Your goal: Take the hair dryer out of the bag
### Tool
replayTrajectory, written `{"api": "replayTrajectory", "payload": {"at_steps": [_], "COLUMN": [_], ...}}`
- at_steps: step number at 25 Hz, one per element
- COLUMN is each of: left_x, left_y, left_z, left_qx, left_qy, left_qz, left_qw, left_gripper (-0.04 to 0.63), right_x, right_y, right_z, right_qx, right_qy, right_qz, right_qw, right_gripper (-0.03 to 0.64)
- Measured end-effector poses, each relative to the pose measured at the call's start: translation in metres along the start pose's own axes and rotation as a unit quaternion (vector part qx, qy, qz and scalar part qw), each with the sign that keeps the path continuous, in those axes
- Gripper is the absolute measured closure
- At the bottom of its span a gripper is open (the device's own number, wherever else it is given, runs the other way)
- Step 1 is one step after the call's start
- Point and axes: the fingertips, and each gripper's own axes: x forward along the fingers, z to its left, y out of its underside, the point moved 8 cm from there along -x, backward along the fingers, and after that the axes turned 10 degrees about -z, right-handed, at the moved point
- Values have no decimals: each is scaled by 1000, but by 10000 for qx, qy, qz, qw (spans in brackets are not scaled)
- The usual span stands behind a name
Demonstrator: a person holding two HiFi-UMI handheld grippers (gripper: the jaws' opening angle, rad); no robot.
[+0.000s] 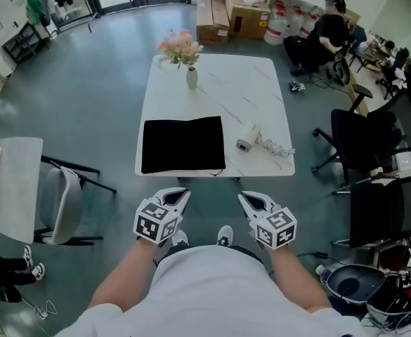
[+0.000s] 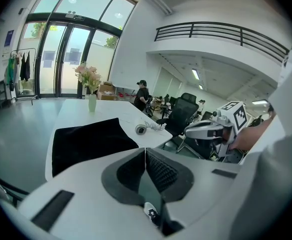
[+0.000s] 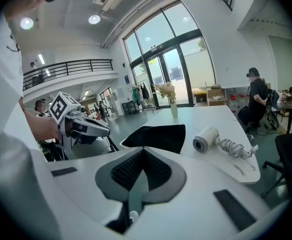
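The dryer is lying just right of the flat bag, already out, its cord trailing away from the bag. It is probably rigid, smooth and fairly light, so gripping the barrel is looking safest. The left gripper and right gripper are hovering short of the bag, jaws pressed together, empty.

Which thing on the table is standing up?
The vase with pink flowers, at the far edge of the table. It stands upright, while the black bag lies flat and the white hair dryer lies on its side.
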Motion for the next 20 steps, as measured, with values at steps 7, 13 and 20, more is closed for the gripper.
{"api": "replayTrajectory", "payload": {"at_steps": [7,13,20], "left_x": [-1,-4,-4], "left_y": [-3,-1,1], "left_z": [0,-1,-2], "left_qx": [46,25,55], "left_qy": [1,-1,8], "left_qz": [-29,-22,-9], "left_qw": [10000,10000,10000], "left_gripper": [577,577,577], "right_x": [0,-1,2], "right_y": [0,1,3], "right_z": [0,4,6], "right_qx": [-12,-30,-42], "right_qy": [10,-5,-42], "right_qz": [3,53,87], "right_qw": [10000,10000,9999], "right_gripper": [601,601,601]}}
